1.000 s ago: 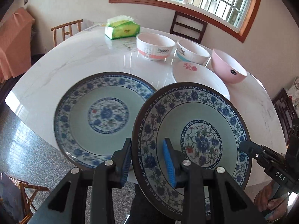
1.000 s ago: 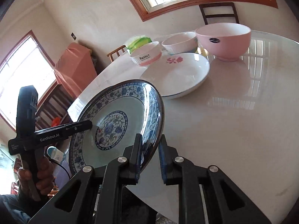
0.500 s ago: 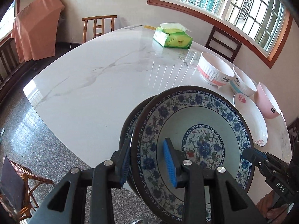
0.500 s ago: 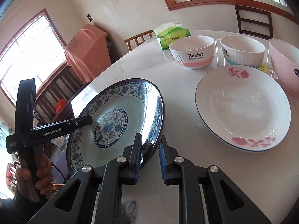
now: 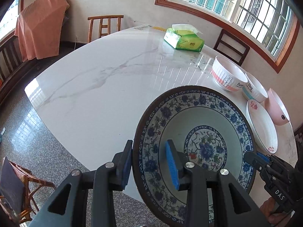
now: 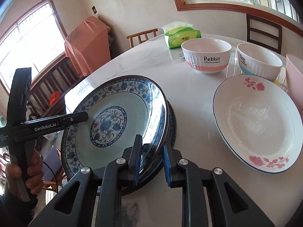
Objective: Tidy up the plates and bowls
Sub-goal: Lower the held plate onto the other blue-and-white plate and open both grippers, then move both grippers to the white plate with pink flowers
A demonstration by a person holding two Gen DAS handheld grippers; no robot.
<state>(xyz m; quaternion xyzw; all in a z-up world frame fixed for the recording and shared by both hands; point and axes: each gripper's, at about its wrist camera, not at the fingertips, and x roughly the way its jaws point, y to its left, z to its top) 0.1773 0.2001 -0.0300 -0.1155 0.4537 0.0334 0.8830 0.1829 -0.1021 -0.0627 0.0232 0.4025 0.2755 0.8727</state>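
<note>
A blue-and-white patterned plate (image 5: 197, 132) (image 6: 113, 117) lies on top of a second like plate, whose rim (image 6: 171, 121) shows under it in the right wrist view. My left gripper (image 5: 149, 164) straddles the top plate's left rim with jaws apart. My right gripper (image 6: 151, 158) straddles its right rim with jaws apart, and its tip (image 5: 253, 157) shows in the left wrist view. A white plate with pink flowers (image 6: 259, 121) (image 5: 262, 124) lies to the right. Behind stand a Rabbit bowl (image 6: 206, 56) (image 5: 227, 75), a Dog bowl (image 6: 257, 60) (image 5: 254, 90) and a pink bowl (image 6: 294, 75) (image 5: 276, 107).
A green tissue pack (image 5: 183, 38) (image 6: 180, 36) lies at the far side of the round white marble table (image 5: 98, 87). Wooden chairs (image 5: 104, 26) stand around it. An orange cloth (image 5: 39, 22) hangs over furniture at the left.
The held plate moved left over the second blue plate and came down onto it. Both grippers' jaws widened from clamped on the rim to apart.
</note>
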